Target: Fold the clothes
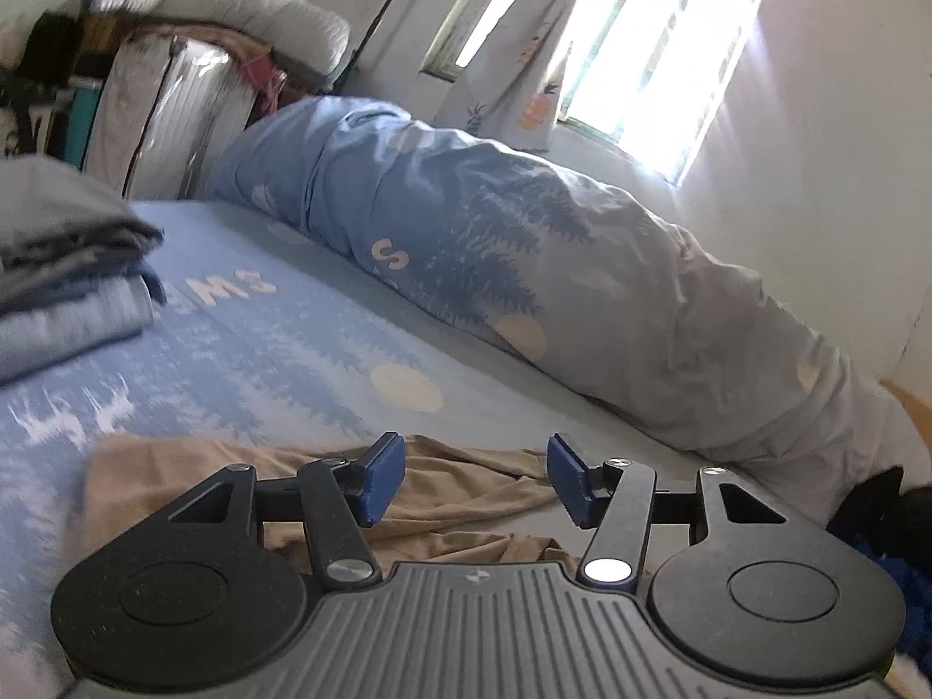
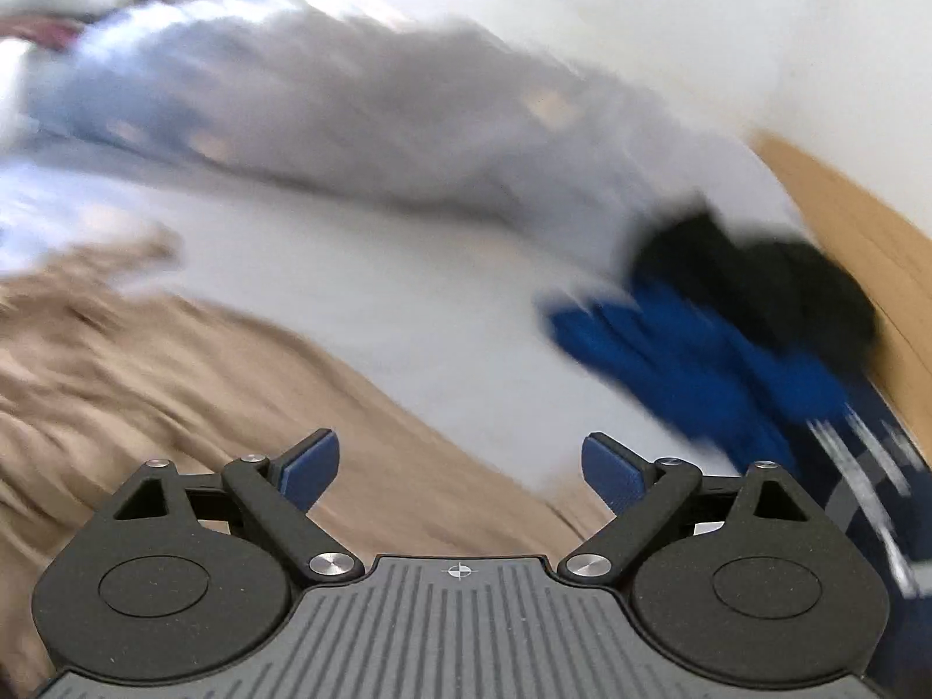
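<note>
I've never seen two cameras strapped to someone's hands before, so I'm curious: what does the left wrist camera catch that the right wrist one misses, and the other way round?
Only the left wrist view shows the bright window, the stack of folded clothes and the left claw, its fingers apart.

Only the right wrist view, badly blurred, shows the bright blue garment and the right claw, also open.

Both show the tan garment lying crumpled on the bed sheet, the rolled duvet behind, and a black garment at the far right.
</note>
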Available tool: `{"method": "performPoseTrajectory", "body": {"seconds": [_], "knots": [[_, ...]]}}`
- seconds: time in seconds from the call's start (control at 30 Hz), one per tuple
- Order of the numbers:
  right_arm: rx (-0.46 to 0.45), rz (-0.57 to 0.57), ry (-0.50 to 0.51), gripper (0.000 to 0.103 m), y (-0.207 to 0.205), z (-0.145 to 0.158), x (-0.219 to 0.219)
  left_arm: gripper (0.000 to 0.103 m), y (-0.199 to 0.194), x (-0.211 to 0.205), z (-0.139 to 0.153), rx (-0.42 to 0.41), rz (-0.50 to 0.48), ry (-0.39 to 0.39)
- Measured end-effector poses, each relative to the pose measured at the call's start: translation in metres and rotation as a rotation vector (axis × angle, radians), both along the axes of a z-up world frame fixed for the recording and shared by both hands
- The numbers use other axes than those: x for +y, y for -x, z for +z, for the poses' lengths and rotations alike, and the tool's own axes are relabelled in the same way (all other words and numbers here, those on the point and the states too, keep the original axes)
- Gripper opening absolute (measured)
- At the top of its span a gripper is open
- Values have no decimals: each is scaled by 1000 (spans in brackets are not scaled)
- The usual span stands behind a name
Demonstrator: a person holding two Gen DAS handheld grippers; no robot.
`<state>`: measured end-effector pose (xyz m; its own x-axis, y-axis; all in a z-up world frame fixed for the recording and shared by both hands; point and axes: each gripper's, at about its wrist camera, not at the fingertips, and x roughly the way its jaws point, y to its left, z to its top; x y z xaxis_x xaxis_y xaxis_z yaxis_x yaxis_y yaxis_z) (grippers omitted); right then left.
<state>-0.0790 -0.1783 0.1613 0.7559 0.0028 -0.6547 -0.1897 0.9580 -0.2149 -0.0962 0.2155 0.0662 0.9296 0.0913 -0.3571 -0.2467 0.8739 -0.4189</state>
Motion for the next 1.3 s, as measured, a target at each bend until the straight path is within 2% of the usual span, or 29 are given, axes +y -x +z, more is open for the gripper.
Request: {"method": "performPoseTrajectory", "body": {"seconds": [0.1,0.2,0.23,0.3,0.4,0.47,0.53,0.67,0.73,0.9,1.1,1.2,1.23,1.27,1.3], "knots": [[-27,173,-24,85,-24,9,51,61,-9,4,-7,22,-7,18],[-5,323,-22,71,-61,1,97,61,-20,7,-14,46,-5,-15],[11,353,-19,64,-74,-4,111,61,-25,8,-17,59,-1,-38],[22,426,4,63,-99,-20,137,61,-33,9,-23,102,28,-78],[87,506,55,62,-139,-50,166,61,-41,18,-33,149,71,-39],[138,549,88,57,-150,-74,179,61,-45,21,-35,160,87,-24],[193,589,95,52,-165,-95,187,61,-49,19,-37,166,95,-41],[272,673,97,51,-188,-118,198,61,-59,9,-38,171,80,-73],[285,698,99,51,-188,-134,201,61,-65,5,-39,175,71,-83],[369,796,74,54,-203,-144,202,61,-74,8,-44,200,76,-31],[444,803,-24,56,-229,-157,195,61,-78,10,-43,204,75,-4],[440,805,-42,31,-226,-158,195,61,-80,10,-45,213,76,11],[418,799,-24,13,-221,-156,197,61,-81,10,-46,218,77,12],[390,791,0,6,-215,-153,196,61,-82,10,-46,222,78,10],[365,780,15,6,-212,-153,196,61,-82,9,-46,226,78,7]]}}
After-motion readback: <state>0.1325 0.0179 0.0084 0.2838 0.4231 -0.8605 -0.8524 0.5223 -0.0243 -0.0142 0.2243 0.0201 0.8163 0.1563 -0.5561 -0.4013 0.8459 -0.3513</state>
